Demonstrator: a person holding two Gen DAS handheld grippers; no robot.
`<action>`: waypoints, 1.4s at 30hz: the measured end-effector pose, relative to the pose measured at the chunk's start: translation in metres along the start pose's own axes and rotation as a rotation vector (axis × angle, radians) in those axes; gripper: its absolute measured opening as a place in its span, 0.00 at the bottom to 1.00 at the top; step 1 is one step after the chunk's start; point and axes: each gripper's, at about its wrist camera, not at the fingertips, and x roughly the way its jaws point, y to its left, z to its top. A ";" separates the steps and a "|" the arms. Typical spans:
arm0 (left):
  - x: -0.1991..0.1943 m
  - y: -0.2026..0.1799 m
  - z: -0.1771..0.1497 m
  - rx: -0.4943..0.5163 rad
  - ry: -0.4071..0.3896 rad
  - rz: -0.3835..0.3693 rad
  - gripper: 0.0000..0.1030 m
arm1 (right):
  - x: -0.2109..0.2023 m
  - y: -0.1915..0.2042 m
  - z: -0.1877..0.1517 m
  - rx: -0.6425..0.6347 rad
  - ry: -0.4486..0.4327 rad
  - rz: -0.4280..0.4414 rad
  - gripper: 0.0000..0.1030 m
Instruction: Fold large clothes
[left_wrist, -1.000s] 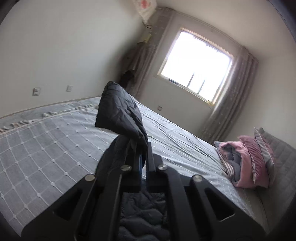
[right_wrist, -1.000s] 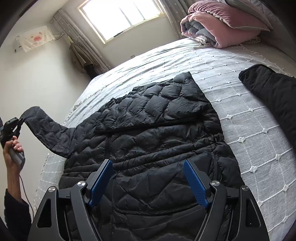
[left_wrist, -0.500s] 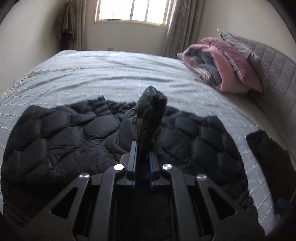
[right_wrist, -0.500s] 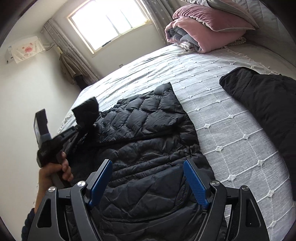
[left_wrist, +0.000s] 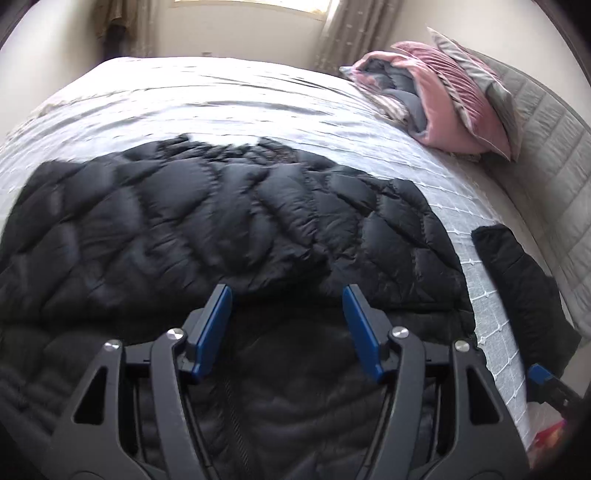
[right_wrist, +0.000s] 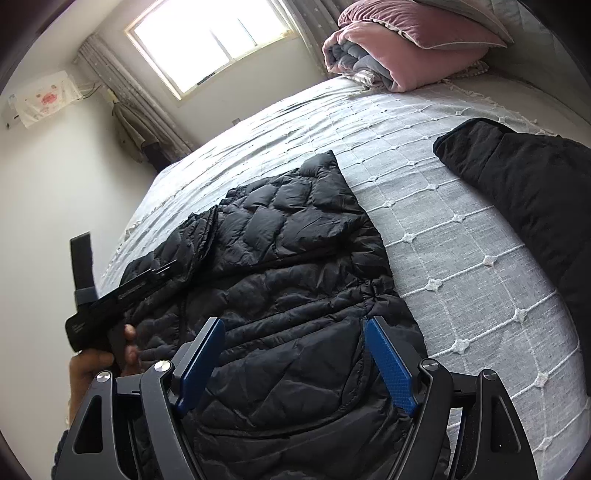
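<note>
A black quilted puffer jacket (left_wrist: 229, 221) lies flat on the grey bed, both sleeves folded across its body; it also shows in the right wrist view (right_wrist: 295, 280). My left gripper (left_wrist: 286, 291) is open and empty, just above the jacket's middle. My right gripper (right_wrist: 293, 325) is open and empty over the jacket's lower part. The left gripper and the hand holding it show in the right wrist view (right_wrist: 147, 275), at the jacket's left side.
A second black garment (right_wrist: 535, 192) lies on the bed to the right, also in the left wrist view (left_wrist: 524, 288). Pink and grey folded bedding and pillows (left_wrist: 443, 99) sit by the headboard (left_wrist: 554, 147). The grey bedspread (right_wrist: 461, 236) lies between the two garments.
My left gripper carried the raised sleeve over the jacket's body, laid it there and opened. My right gripper stayed open and shifted slightly.
</note>
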 end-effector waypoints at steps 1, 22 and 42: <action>-0.009 0.006 -0.006 -0.015 -0.001 0.029 0.62 | 0.001 -0.001 0.000 0.005 0.003 -0.005 0.78; -0.195 0.199 -0.179 -0.402 -0.116 0.334 0.78 | -0.029 0.004 -0.013 -0.063 -0.077 -0.075 0.79; -0.209 0.222 -0.261 -0.327 0.013 0.273 0.66 | -0.069 -0.069 -0.129 0.026 0.061 -0.231 0.79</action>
